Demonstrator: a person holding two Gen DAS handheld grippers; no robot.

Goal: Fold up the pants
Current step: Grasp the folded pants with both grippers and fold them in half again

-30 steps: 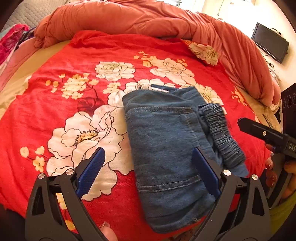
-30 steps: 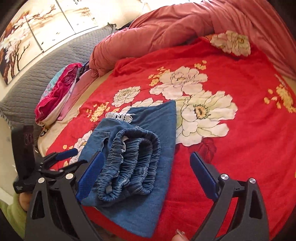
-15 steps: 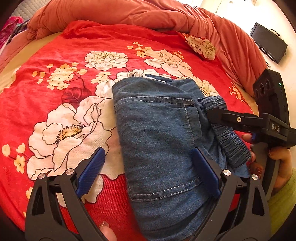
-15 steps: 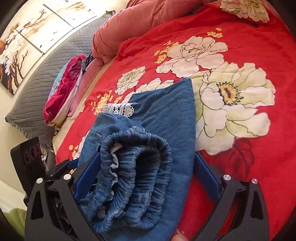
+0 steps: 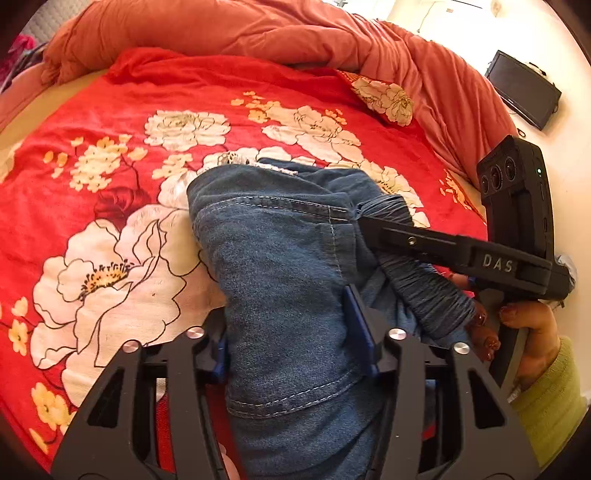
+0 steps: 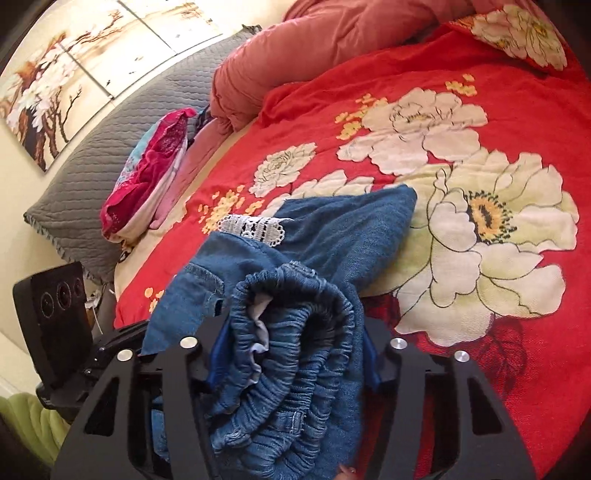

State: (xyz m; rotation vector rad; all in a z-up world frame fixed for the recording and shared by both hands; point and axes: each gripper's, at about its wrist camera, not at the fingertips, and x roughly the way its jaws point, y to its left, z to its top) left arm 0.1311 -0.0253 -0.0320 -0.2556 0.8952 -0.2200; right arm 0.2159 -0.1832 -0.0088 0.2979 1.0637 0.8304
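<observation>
The folded blue denim pants [image 5: 280, 258] lie on the red floral blanket [image 5: 110, 155]. My left gripper [image 5: 291, 339] is shut on the near end of the folded stack. My right gripper [image 6: 291, 358] is shut on the bunched elastic waistband [image 6: 295, 332] at the other side. In the left wrist view the right gripper [image 5: 436, 247] reaches in from the right, its tips buried in the denim. A strip of white lace [image 6: 255, 227] shows at the pants' far edge.
A rolled orange quilt [image 5: 258, 33] lies along the far side of the bed. A grey pillow [image 6: 110, 122] and pink-red folded clothes [image 6: 147, 166] sit at the headboard. A black monitor [image 5: 524, 88] hangs on the wall.
Both grippers moved forward onto the pants and closed from wide open. The denim now bunches between each pair of fingers.
</observation>
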